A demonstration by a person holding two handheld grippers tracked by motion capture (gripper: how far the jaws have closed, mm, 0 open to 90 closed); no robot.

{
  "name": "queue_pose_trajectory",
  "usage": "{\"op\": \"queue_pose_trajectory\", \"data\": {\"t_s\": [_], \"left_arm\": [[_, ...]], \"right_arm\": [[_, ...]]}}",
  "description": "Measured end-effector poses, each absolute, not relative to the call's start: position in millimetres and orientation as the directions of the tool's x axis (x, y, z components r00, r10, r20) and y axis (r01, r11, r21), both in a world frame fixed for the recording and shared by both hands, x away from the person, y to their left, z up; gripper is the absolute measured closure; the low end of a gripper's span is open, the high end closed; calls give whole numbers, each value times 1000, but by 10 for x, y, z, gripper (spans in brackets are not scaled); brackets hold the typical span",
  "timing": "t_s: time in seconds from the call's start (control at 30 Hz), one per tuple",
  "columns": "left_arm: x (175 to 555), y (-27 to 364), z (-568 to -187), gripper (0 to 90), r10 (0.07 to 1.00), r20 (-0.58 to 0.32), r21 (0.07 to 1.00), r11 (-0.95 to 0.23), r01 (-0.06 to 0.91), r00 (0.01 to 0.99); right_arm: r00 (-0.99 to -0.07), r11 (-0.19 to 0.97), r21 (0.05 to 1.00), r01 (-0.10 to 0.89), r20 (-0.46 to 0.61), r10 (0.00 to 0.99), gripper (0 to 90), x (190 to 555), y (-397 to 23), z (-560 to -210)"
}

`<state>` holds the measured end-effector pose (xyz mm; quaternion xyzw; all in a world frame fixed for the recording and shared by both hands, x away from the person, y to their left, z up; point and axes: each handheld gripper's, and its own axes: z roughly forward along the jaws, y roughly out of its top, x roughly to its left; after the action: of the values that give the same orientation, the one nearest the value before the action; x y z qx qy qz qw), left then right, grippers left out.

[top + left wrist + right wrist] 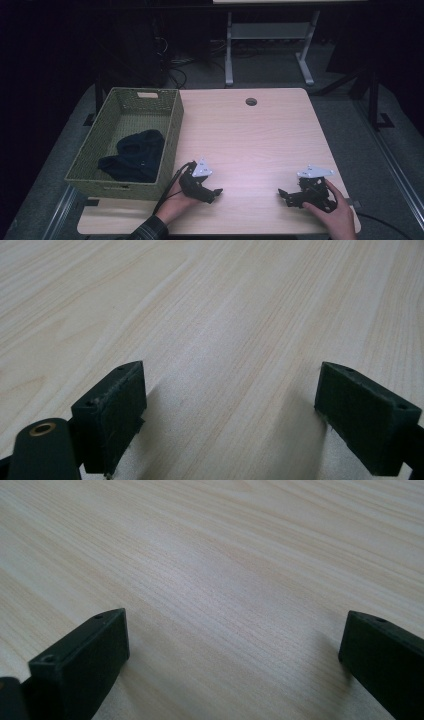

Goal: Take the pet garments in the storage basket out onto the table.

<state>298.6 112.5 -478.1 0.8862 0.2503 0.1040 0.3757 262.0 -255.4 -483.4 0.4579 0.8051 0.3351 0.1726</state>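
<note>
Two tongs rest near the bench's (pixel 260 135) near edge: left tongs (pixel 212 194) and right tongs (pixel 286 196), jaws apart, empty. Far left, a woven basket (pixel 170 145) holds dark cloth (pixel 134 155).

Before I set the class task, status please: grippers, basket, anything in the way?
Left hand-held gripper open, right hand-held gripper open, both empty. Dark cloth in green basket. Table between them bare.

One green woven rectangular basket (pixel 172 131), one dark crumpled cloth (pixel 134 155) inside it, one light wooden table (pixel 260 140), two black handheld grippers.
</note>
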Motion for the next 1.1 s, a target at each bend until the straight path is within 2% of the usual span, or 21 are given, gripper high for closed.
{"op": "queue_pose_trajectory", "data": {"t_s": [0.77, 1.1], "left_arm": [[3048, 1106, -4697, 135, 534, -38, 691, -596, 408, 844], [3057, 1082, -4636, 135, 534, -10, 688, -610, 394, 845]], "right_arm": [[-523, 358, 698, 620, 27, 852, 0, 2617, -2559, -4835], [-523, 357, 698, 621, 28, 852, 0, 2616, -2558, -4834]]}}
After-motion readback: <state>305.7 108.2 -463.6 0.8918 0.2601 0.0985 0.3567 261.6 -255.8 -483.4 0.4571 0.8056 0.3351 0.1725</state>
